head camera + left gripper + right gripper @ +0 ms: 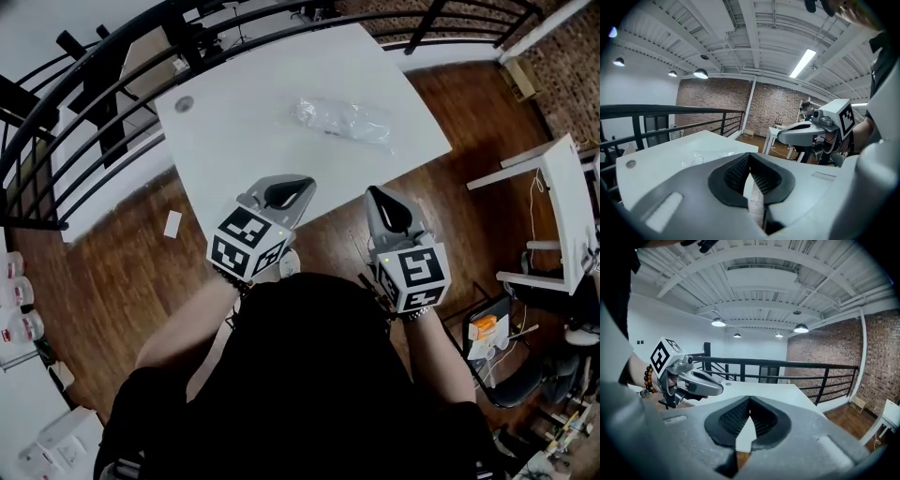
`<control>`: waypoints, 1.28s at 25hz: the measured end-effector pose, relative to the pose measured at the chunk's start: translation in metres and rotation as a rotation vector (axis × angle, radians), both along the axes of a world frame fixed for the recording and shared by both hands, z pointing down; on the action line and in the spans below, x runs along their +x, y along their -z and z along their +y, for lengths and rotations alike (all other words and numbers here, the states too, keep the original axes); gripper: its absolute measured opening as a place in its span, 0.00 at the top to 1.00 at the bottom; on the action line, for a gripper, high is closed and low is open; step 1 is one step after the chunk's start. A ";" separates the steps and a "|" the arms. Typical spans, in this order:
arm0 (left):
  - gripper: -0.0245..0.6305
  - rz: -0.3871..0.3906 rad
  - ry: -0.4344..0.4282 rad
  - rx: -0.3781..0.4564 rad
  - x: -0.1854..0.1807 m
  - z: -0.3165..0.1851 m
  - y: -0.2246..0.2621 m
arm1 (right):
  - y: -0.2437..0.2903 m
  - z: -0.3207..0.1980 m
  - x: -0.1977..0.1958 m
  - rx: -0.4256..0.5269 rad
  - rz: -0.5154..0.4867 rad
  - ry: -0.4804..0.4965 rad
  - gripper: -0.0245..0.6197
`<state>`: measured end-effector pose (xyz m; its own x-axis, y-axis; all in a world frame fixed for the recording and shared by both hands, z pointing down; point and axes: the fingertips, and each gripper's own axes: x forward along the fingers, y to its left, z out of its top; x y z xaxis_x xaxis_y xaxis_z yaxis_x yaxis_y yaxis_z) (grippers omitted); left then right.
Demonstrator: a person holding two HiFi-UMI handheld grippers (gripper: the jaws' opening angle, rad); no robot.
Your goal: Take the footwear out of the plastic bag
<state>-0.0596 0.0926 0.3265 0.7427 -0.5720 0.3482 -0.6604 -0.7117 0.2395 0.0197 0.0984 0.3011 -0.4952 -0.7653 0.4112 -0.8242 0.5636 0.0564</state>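
Both left gripper [289,192] and right gripper [386,208] are clenched empty at the near edge of the worktop [253,112], well apart from the plastic bag [343,120] mid-worktop; arriving closed would likely just shove the slippery bag away.

Open white table [253,131] stretches ahead of the left tool [307,182] and right tool [373,192], both poised at its near edge with free air between them. A crumpled plastic bag [342,120] is the only obstacle, towards the far side. A black railing [787,362] hems the table's far and left edges; a second table [565,192] stands well apart, right.
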 end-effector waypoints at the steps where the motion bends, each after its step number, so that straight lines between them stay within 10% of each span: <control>1: 0.94 -0.001 0.000 -0.005 -0.002 -0.005 -0.002 | -0.002 -0.004 -0.003 -0.005 0.002 0.005 0.98; 11: 0.94 -0.035 0.046 -0.058 0.006 -0.054 -0.023 | -0.025 -0.059 0.000 -0.073 -0.017 0.083 0.97; 32: 0.94 -0.180 0.416 -0.167 0.014 -0.160 -0.053 | -0.097 -0.179 0.062 -0.256 -0.065 0.371 0.97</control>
<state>-0.0458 -0.0671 0.3797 0.3822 -0.7329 0.5629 -0.9223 -0.3398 0.1838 0.0816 -0.0808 0.3985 -0.7476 -0.4091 0.5232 -0.5614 0.8102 -0.1685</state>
